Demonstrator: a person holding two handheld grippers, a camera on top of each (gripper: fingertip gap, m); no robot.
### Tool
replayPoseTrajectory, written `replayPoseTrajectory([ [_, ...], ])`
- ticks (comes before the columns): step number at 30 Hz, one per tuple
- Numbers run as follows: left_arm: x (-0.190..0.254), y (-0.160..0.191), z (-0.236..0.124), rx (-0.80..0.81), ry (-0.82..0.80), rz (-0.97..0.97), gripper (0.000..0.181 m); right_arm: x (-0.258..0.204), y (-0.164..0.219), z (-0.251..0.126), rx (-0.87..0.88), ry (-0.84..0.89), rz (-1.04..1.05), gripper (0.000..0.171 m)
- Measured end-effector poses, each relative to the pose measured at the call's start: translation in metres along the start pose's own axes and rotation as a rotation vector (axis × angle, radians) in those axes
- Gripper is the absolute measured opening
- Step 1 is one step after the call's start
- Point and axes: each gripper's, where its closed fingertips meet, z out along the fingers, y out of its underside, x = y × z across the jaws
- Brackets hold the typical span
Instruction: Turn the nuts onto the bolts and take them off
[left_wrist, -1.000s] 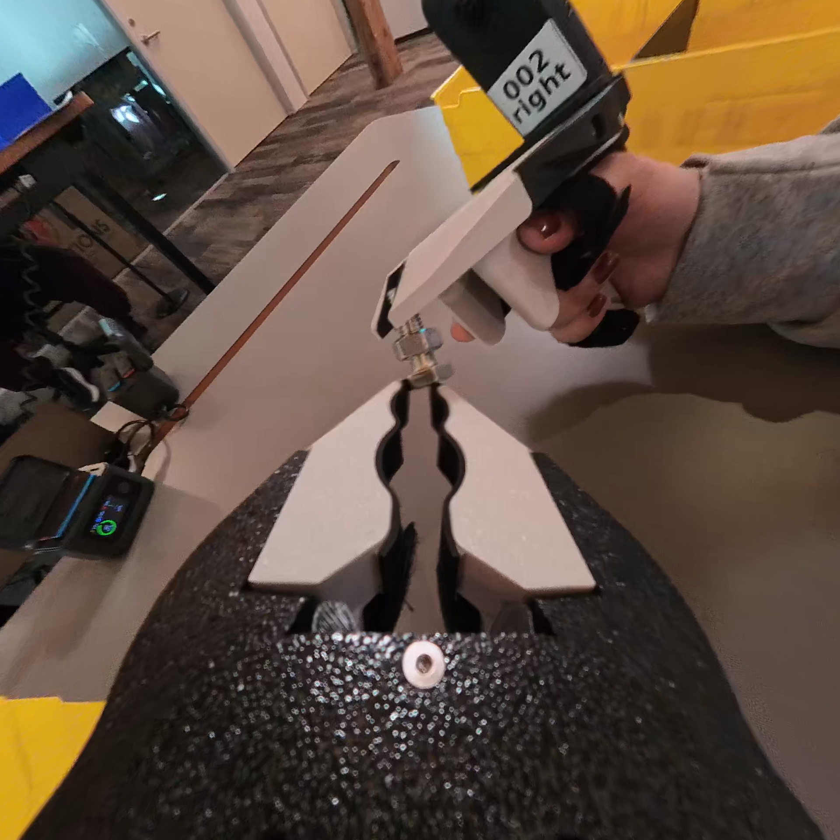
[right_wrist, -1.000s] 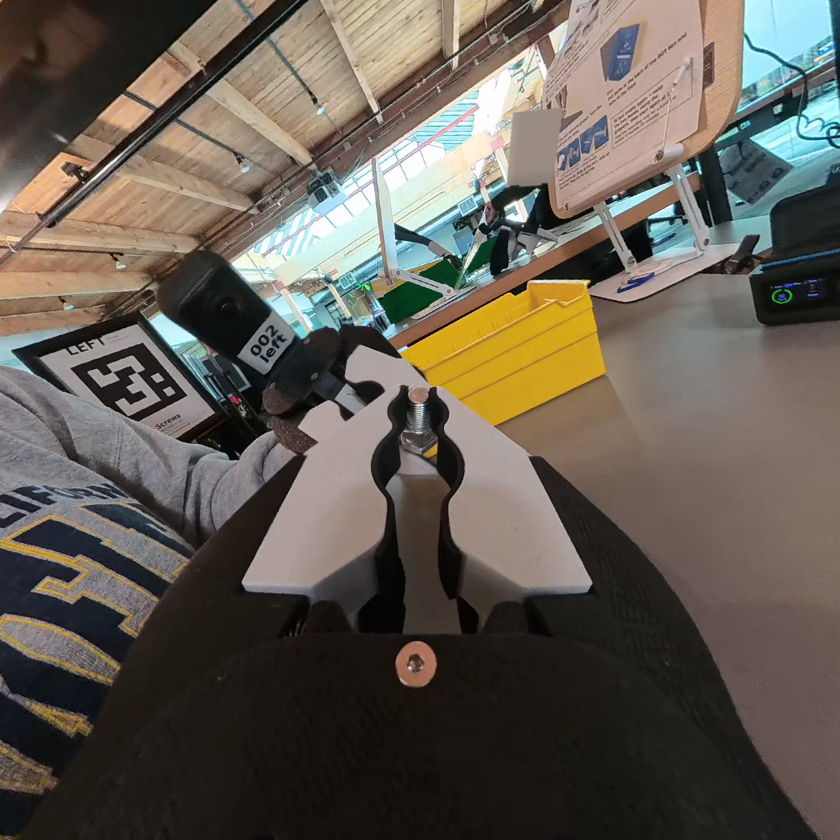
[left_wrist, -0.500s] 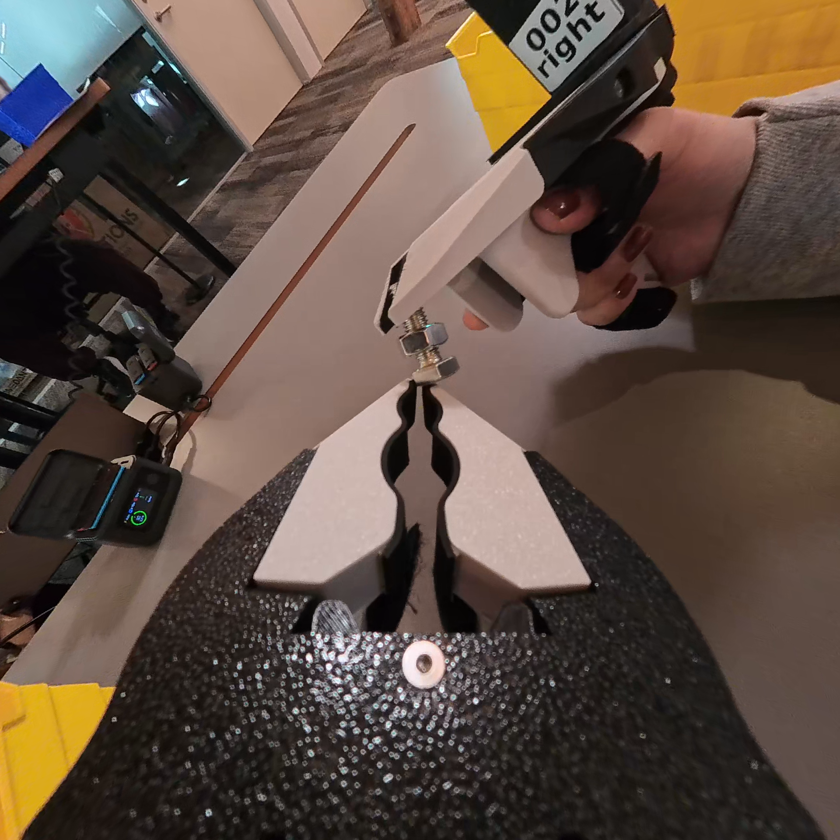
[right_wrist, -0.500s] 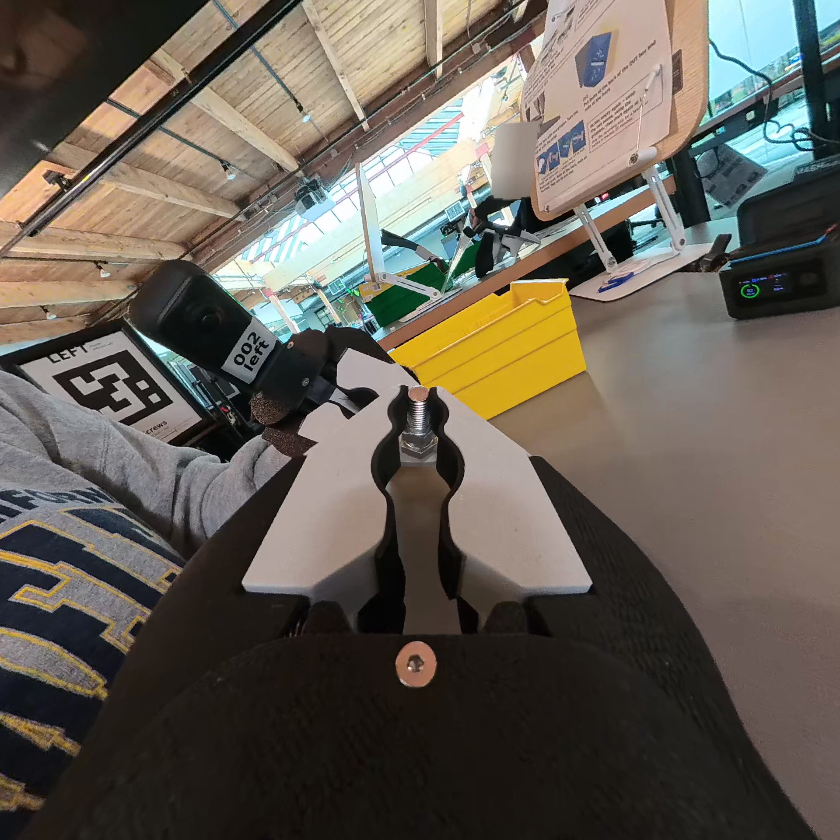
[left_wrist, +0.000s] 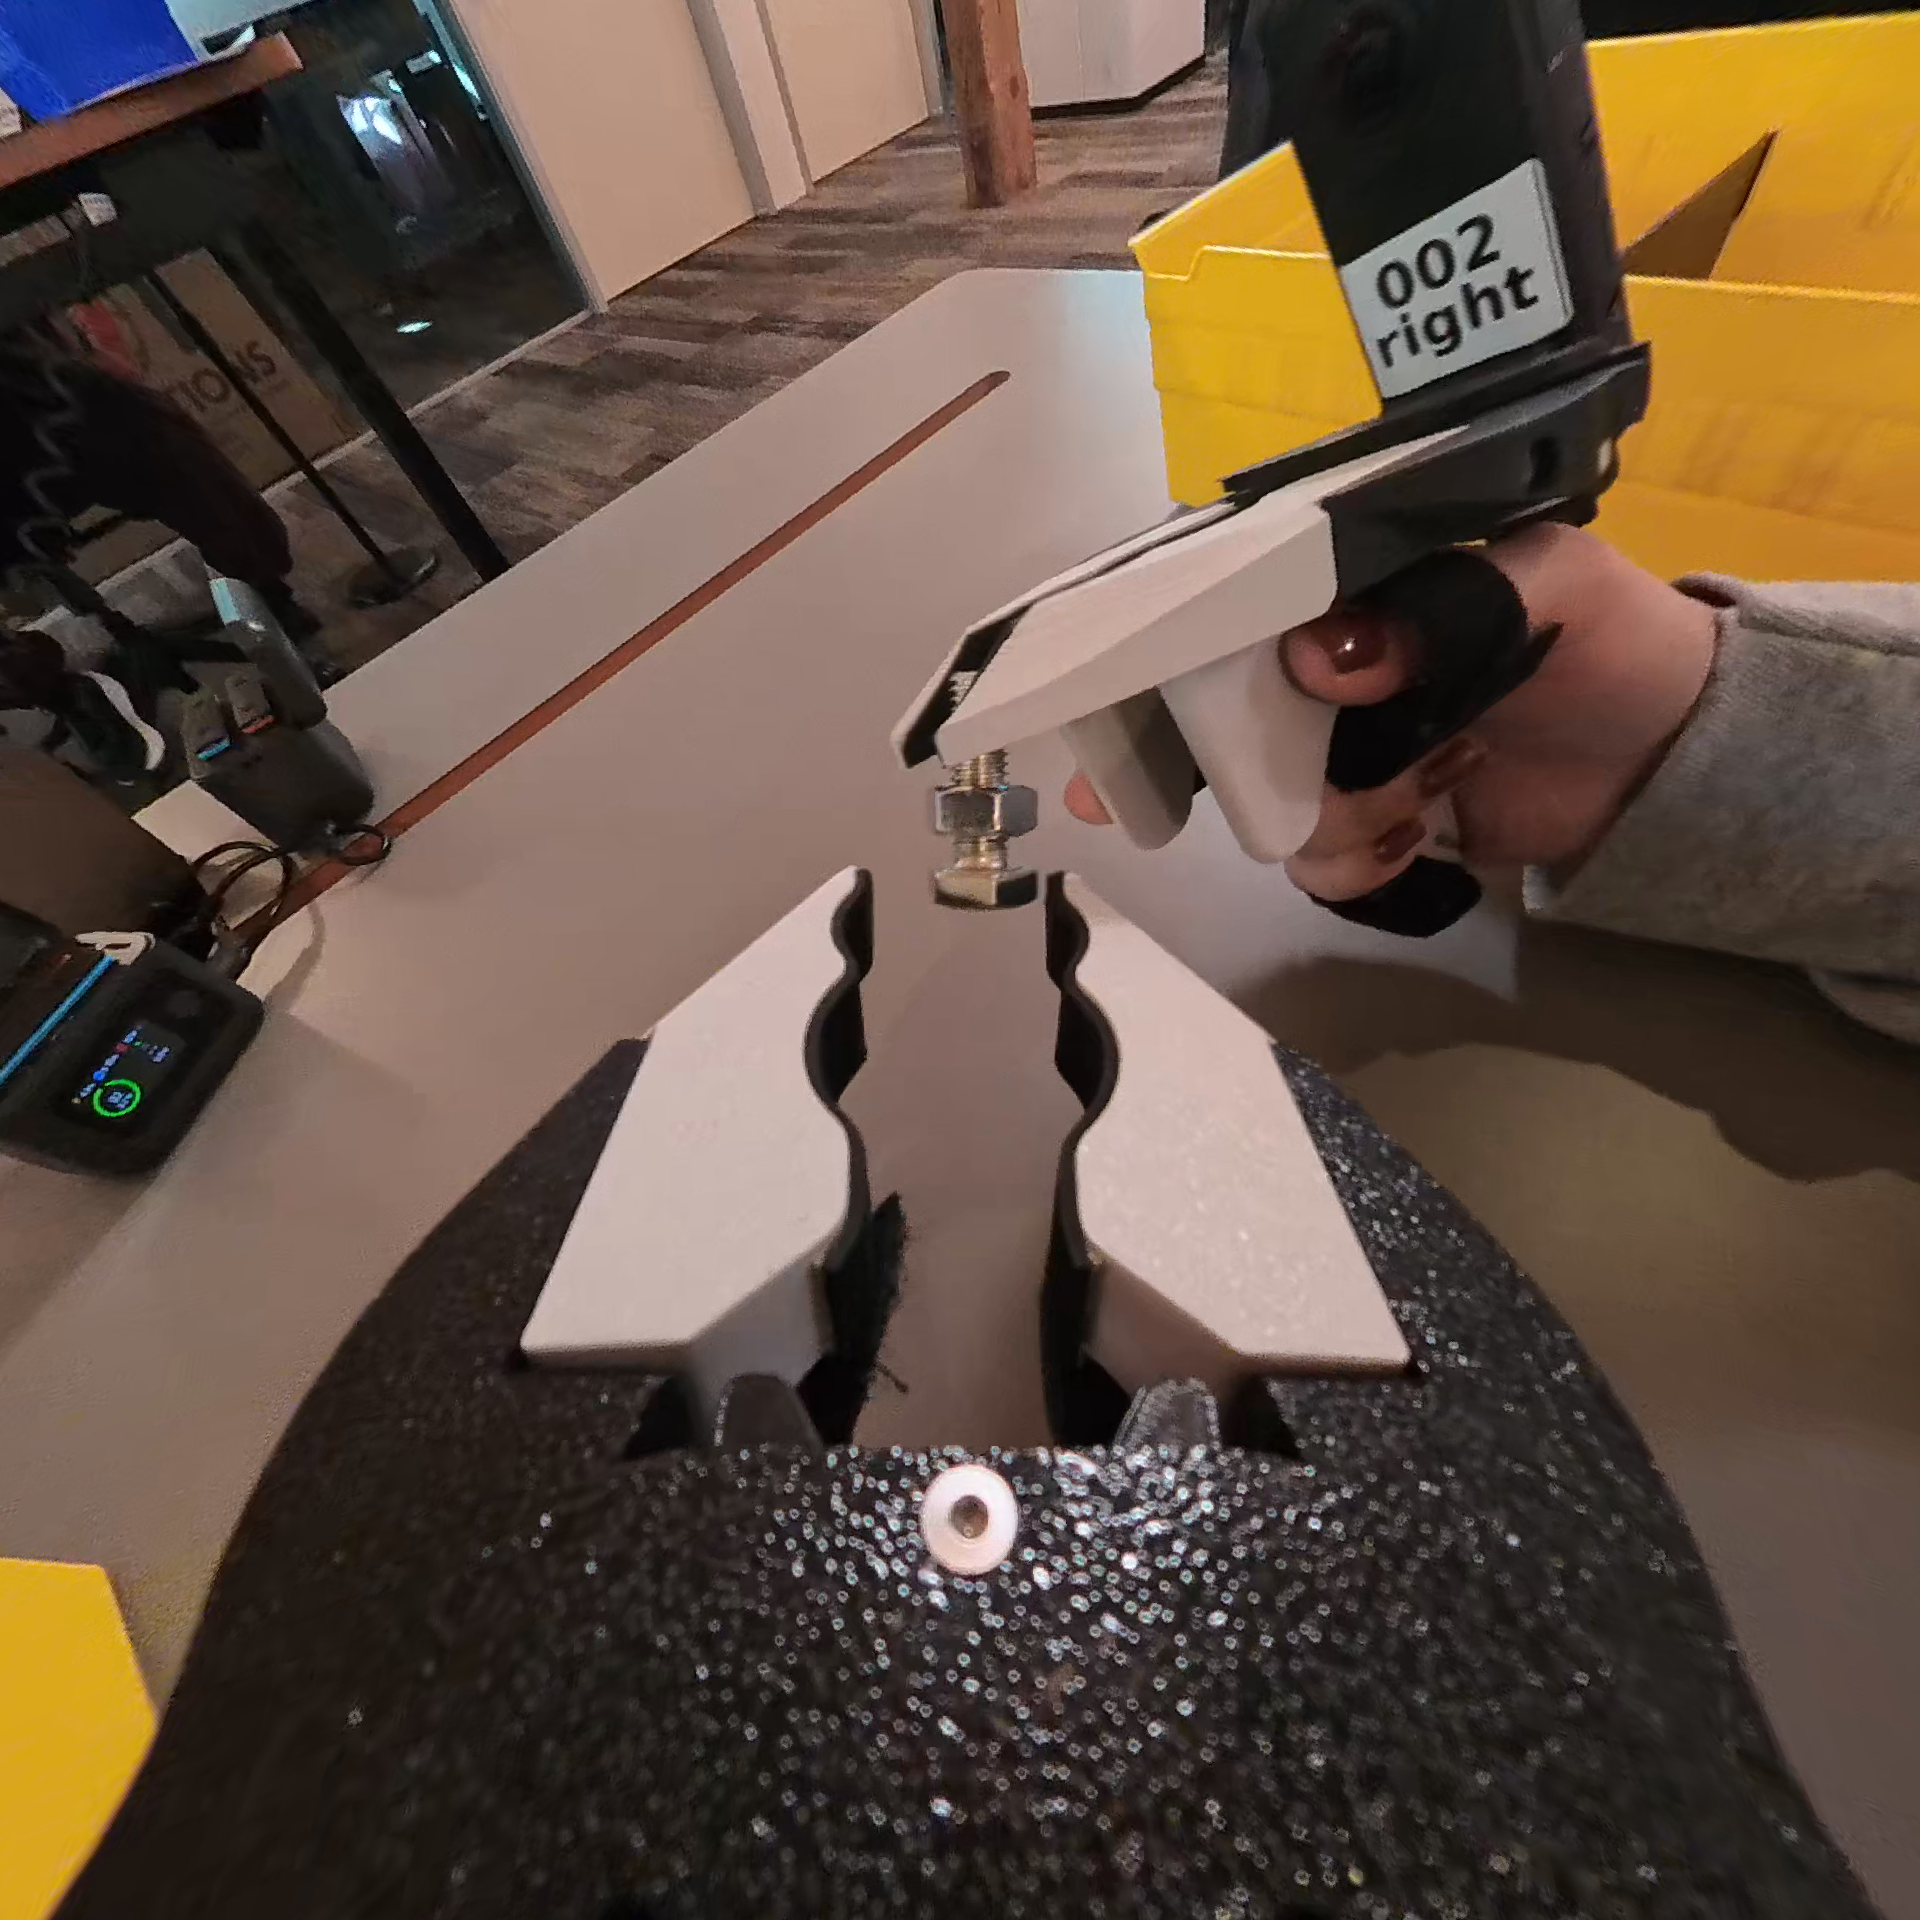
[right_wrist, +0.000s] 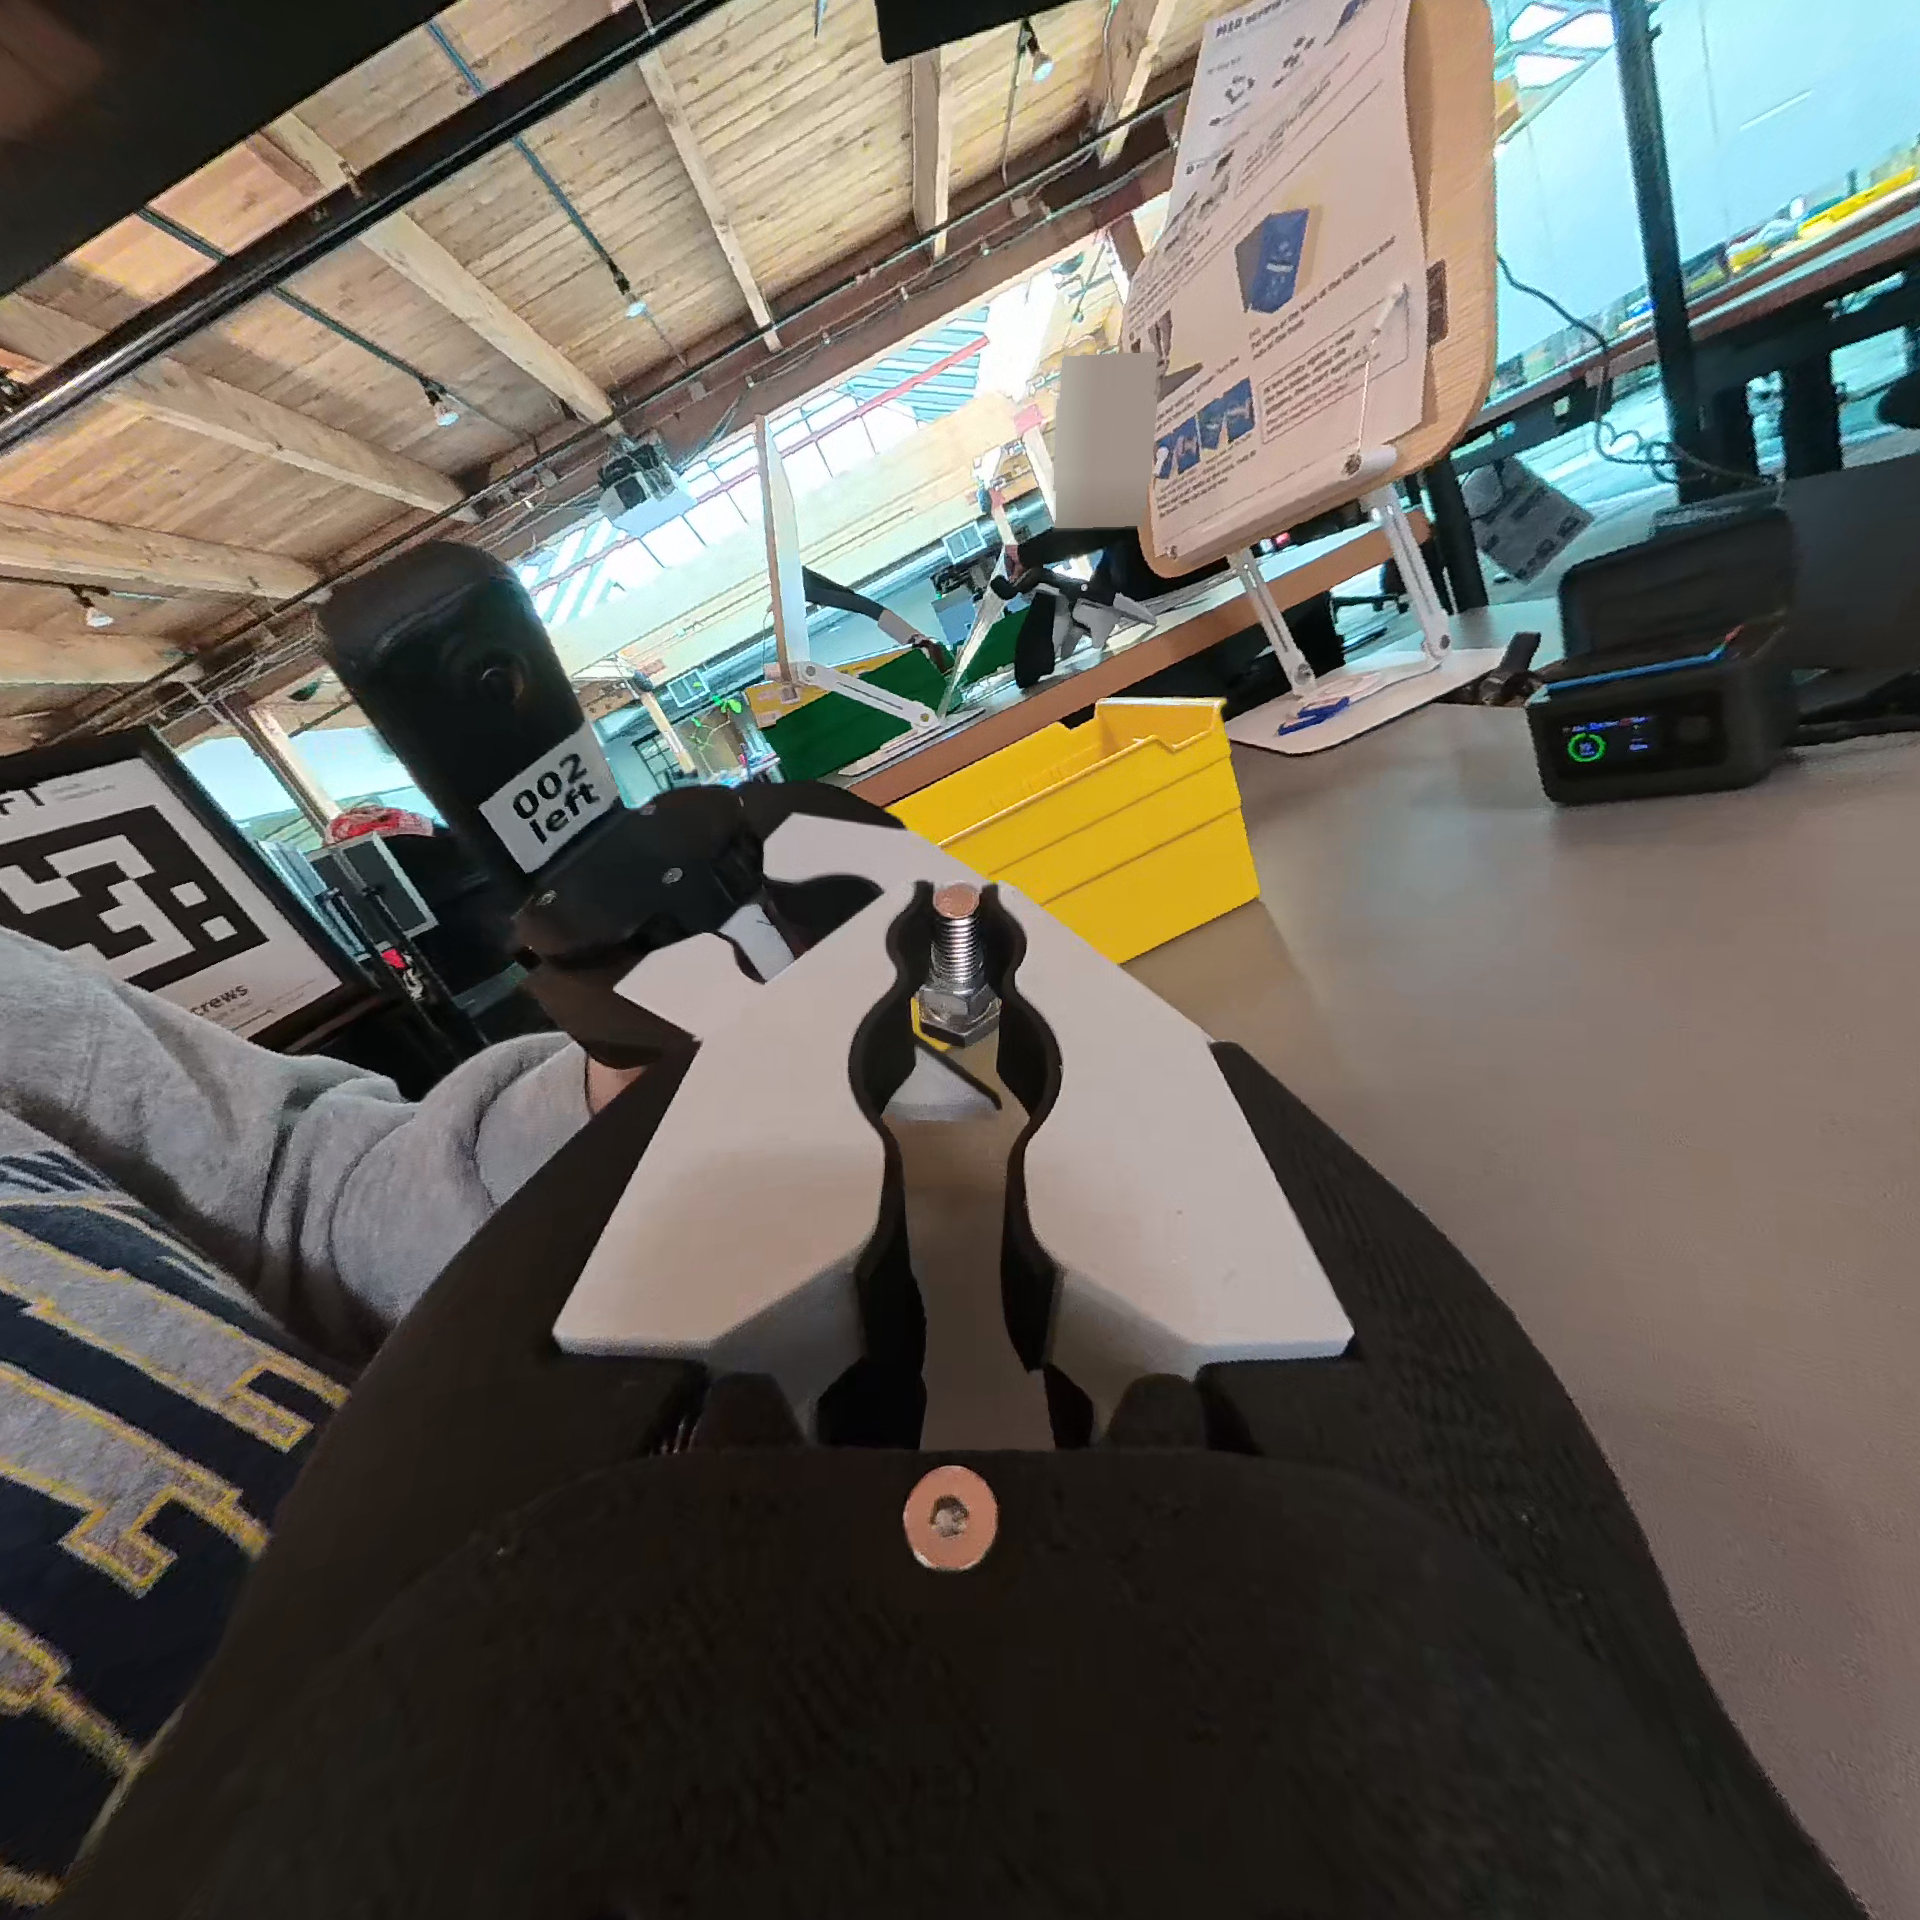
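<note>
A steel bolt (left_wrist: 985, 883) with a hex nut (left_wrist: 985, 808) on its thread hangs head-down above the grey table. My right gripper (left_wrist: 951, 743) comes in from the right and is shut on the bolt's threaded end. My left gripper (left_wrist: 956, 891) is open, with its white fingertips on either side of the bolt head and a gap on each side. In the right wrist view my right gripper (right_wrist: 956, 906) clamps the thread of the bolt (right_wrist: 956, 940), with the nut (right_wrist: 954, 1006) just below the jaws. My left gripper (right_wrist: 764, 935) shows behind it, at the left.
A yellow bin (left_wrist: 1766, 416) stands behind my right gripper, and another yellow bin (right_wrist: 1091, 821) stands farther along the table. A black power unit (left_wrist: 114, 1070) with cables sits at the table's left edge. A document stand (right_wrist: 1320, 312) is at the back. My left and right fingertips are right by each other. It is some 30 cm from my left tips to the black power unit (left_wrist: 114, 1070).
My left gripper has opened; its tips were closed at the bolt head and now stand apart beside it. My right gripper has kept hold of the bolt and levelled out.
</note>
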Motion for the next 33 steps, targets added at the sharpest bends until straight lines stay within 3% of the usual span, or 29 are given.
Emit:
replayPoseTrajectory([
  [10,0.003,-0.004,0.003,0.039,-0.013,-0.038,0.018,-0.003,0.0,0.0,-0.006,-0.002,-0.038,0.007],
  [18,-0.005,0.006,0.007,-0.02,-0.09,0.181,0.016,0.008,0.007,-0.001,-0.064,0.084,-0.079,0.008],
  [21,-0.017,0.02,0.017,-0.054,-0.14,0.427,0.017,0.025,0.023,-0.01,-0.219,0.184,-0.12,0.039],
  [23,-0.013,0.035,0.027,-0.041,-0.114,0.616,0.017,0.029,0.043,-0.018,-0.377,0.201,-0.161,0.049],
  [25,-0.005,0.05,0.034,-0.047,-0.082,0.73,0.017,0.032,0.058,-0.027,-0.488,0.219,-0.202,0.052],
  [33,0.012,0.074,0.044,-0.059,0.049,0.753,0.017,0.032,0.091,-0.034,-0.666,0.192,-0.194,0.052],
])
